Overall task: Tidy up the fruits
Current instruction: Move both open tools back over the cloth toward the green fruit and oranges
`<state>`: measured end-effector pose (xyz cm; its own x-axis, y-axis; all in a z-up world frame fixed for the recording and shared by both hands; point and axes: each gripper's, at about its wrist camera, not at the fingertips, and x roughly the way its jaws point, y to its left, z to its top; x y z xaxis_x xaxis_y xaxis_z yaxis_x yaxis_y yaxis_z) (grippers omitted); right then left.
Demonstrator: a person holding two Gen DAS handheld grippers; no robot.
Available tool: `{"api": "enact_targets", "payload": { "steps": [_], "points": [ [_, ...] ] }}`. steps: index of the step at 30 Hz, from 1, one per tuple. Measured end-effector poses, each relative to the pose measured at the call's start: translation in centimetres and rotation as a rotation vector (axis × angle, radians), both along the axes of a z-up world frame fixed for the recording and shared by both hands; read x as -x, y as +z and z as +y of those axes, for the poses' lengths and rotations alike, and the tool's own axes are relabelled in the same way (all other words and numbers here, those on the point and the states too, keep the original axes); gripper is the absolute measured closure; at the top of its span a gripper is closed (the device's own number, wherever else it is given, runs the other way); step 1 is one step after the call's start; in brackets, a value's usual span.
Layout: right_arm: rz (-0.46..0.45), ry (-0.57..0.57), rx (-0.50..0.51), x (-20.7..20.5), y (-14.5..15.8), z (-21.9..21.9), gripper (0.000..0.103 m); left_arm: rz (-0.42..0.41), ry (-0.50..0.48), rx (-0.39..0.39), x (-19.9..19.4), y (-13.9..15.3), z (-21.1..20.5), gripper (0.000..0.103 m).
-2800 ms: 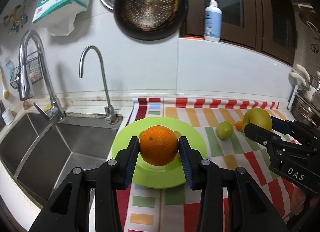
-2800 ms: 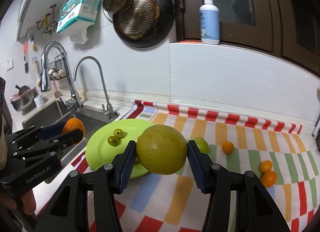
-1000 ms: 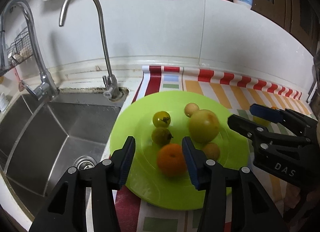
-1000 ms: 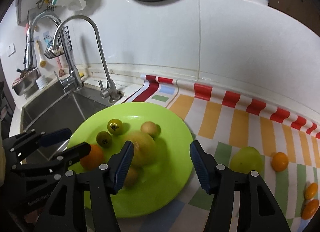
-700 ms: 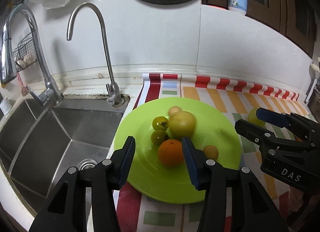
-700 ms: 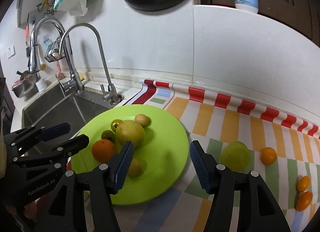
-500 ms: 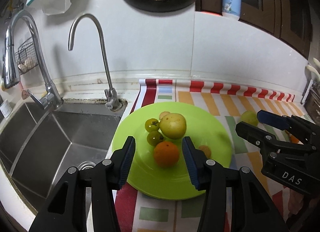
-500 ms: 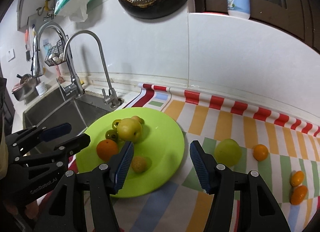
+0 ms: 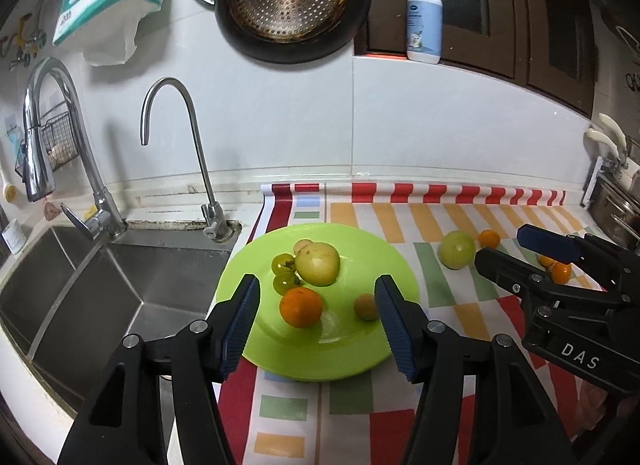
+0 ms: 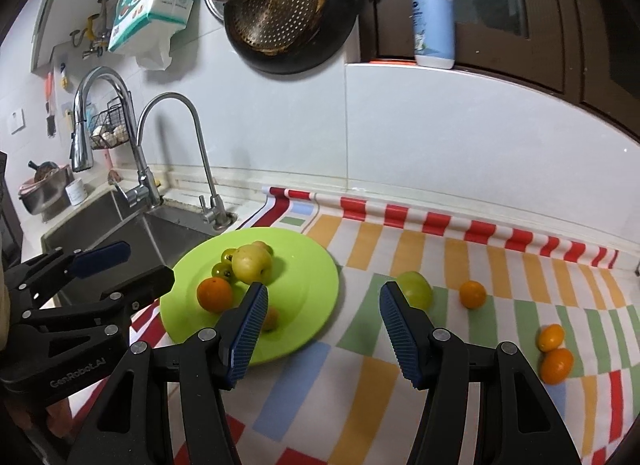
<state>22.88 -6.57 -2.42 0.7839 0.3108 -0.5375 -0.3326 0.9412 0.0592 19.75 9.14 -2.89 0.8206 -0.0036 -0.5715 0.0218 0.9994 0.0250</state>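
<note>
Striped mat (image 9: pixel 400 225), green plate (image 9: pixel 384 349) w/ orange (image 9: pixel 301 307), pear (image 9: pixel 318 263)

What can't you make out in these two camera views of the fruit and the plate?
- Small tan fruit on the plate: right view, partly behind the right gripper finger.
- Small oranges on the mat: left view, partly behind the right gripper.
- Pale fruit behind the big yellow fruit: mostly hidden, kind unclear.

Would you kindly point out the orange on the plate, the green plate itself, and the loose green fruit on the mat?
orange (image 9: pixel 301 307): left wrist view, centre of its peel.
green plate (image 9: pixel 394 265): left wrist view, bare right rim.
green fruit (image 10: pixel 418 288): right wrist view, its upper side.
</note>
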Motion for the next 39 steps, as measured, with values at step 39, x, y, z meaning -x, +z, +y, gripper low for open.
{"api": "enact_targets", "payload": {
  "steps": [39],
  "points": [
    [-0.062,-0.305,0.012,5.4,1.6,-10.8,0.032,-0.074,-0.184,0.022,1.0,2.6,-9.2,0.023]
  ]
}}
